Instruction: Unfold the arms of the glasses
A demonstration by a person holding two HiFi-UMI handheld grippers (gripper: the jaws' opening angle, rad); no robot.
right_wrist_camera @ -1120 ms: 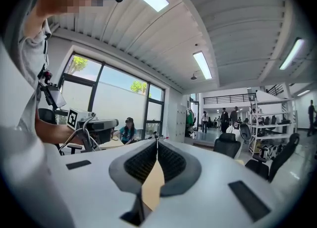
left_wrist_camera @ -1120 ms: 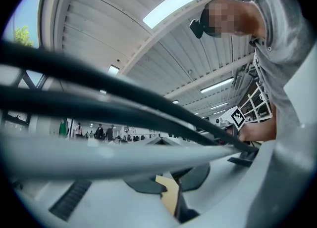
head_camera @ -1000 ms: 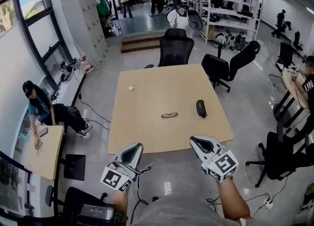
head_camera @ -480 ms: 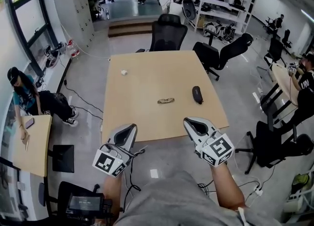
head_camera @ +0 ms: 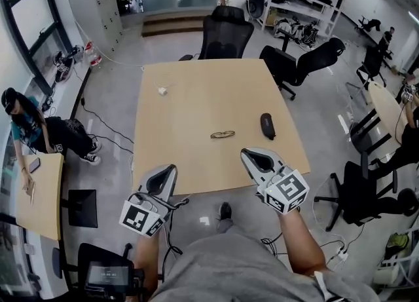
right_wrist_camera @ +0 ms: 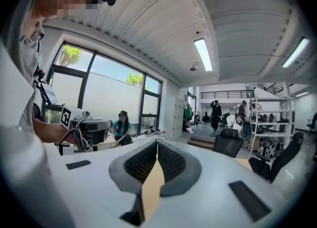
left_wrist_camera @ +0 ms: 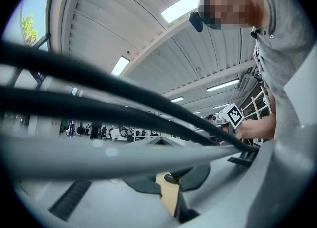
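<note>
Folded dark-framed glasses (head_camera: 222,135) lie on the wooden table (head_camera: 190,111), right of its middle. A dark glasses case (head_camera: 267,126) lies a little to their right. In the head view my left gripper (head_camera: 168,169) is over the table's near edge at the left, jaws together and empty. My right gripper (head_camera: 247,154) reaches over the near edge, just below and right of the glasses and apart from them, also shut on nothing. In the right gripper view its pads (right_wrist_camera: 148,160) meet at the tip. Cables cross the left gripper view, where its jaws meet in a point.
A small white object (head_camera: 162,90) sits at the table's far left. Black office chairs (head_camera: 224,35) stand behind the table and to its right (head_camera: 301,65). A seated person (head_camera: 26,127) is at a small desk (head_camera: 40,199) on the left. Cables run across the floor.
The view has moved forward toward the table. Both grippers have come from short of the table to its near edge. The glasses and case have not moved.
</note>
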